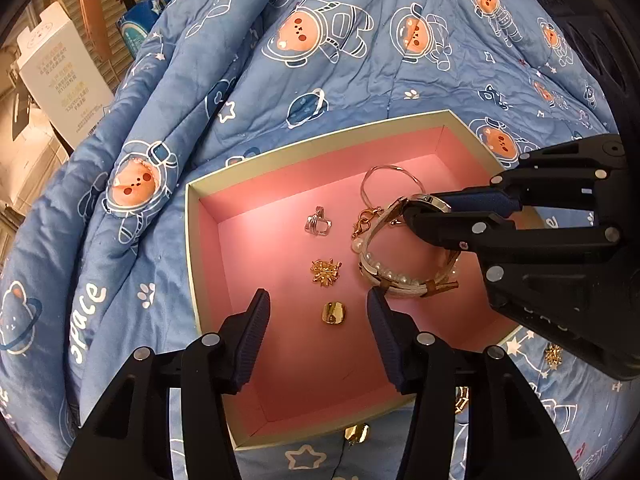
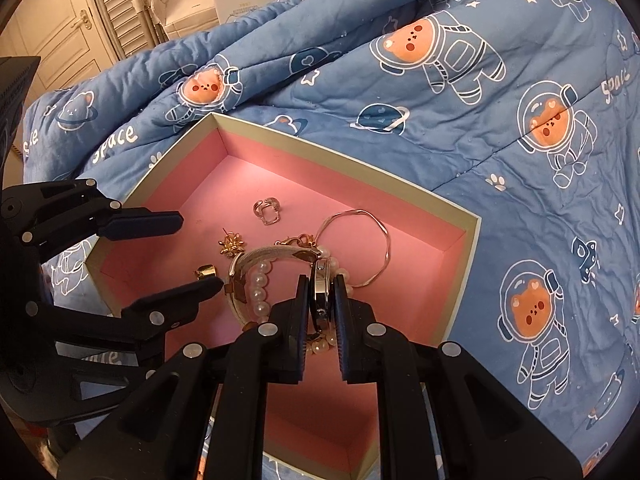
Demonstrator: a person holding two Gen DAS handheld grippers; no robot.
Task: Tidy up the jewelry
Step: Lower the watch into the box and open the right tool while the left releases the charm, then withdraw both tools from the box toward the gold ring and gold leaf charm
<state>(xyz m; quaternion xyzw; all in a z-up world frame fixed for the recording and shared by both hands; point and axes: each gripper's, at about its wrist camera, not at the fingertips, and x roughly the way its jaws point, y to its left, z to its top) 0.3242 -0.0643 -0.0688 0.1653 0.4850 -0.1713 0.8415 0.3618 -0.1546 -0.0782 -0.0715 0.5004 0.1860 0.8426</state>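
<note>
A pink-lined box (image 1: 208, 216) (image 2: 460, 248) lies on a blue quilt. In it are a silver ring (image 1: 318, 222) (image 2: 267, 210), a gold flower earring (image 1: 326, 272) (image 2: 232, 245), a gold chunky earring (image 1: 334, 313) (image 2: 206, 271), a thin bangle (image 1: 390, 172) (image 2: 376, 224) and a pearl bracelet (image 1: 384, 272) (image 2: 258, 292). My right gripper (image 2: 322, 300) (image 1: 426, 206) is shut on a watch (image 2: 321, 292) (image 1: 430, 200) with a white cord strap, held over the box floor. My left gripper (image 1: 318, 300) (image 2: 200, 252) is open and empty above the gold earrings.
More gold pieces lie on the quilt (image 1: 280, 120) outside the box: one (image 1: 357, 434) by the near wall, others (image 1: 554, 354) at the right. A white carton (image 1: 60, 76) and louvred doors (image 2: 120, 4) stand beyond the bunched quilt.
</note>
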